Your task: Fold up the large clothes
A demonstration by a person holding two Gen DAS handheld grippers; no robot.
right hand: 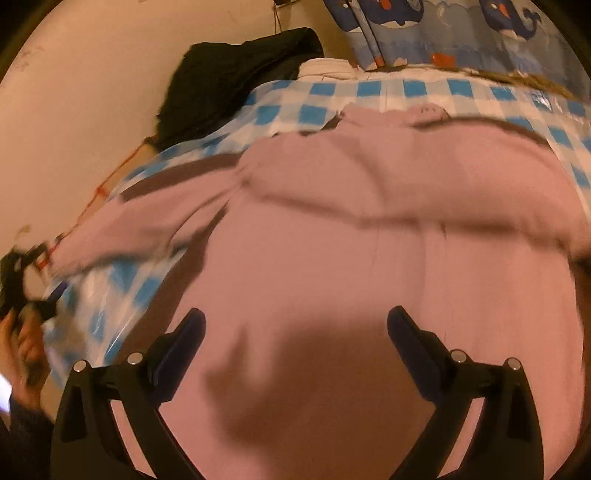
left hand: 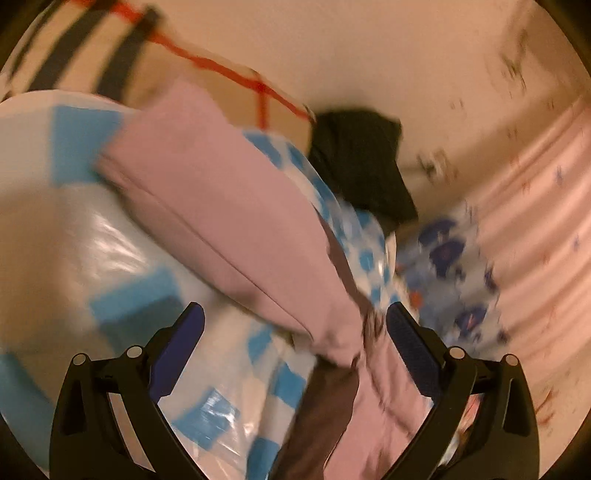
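The right gripper point(right hand: 295, 325) is seen with its jaws spread wide above the pink garment point(right hand: 332, 258); nothing is caught between them, and whether the fingertips touch the cloth cannot be told. Their shadow falls on the fabric just below. The left gripper point(left hand: 295, 321) is likewise spread wide. A bunched part of the pink garment point(left hand: 229, 221) passes between its fingers, close against the right-hand pad point(left hand: 410, 339), but no pinch is made on it; the view there is blurred.

The garment is laid on a table covered with a blue and white checked plastic cloth point(right hand: 325, 96). In the right wrist view it fills most of the surface, with a fold line running across its middle and a sleeve stretched out to the left toward the table's edge. At that left edge the left gripper point(right hand: 33, 295) is seen, small and blurred, held in a hand point(right hand: 22, 350).

Bare checked cloth is left along the far side and at the left corner. A dark piece of clothing point(right hand: 236, 77) is heaped at the far left corner, against a plain wall point(right hand: 92, 92). A curtain printed with whales point(right hand: 461, 29) hangs behind the far edge. In the left wrist view a wide stretch of shiny checked cloth point(left hand: 110, 236) lies uncovered to the left of the garment.
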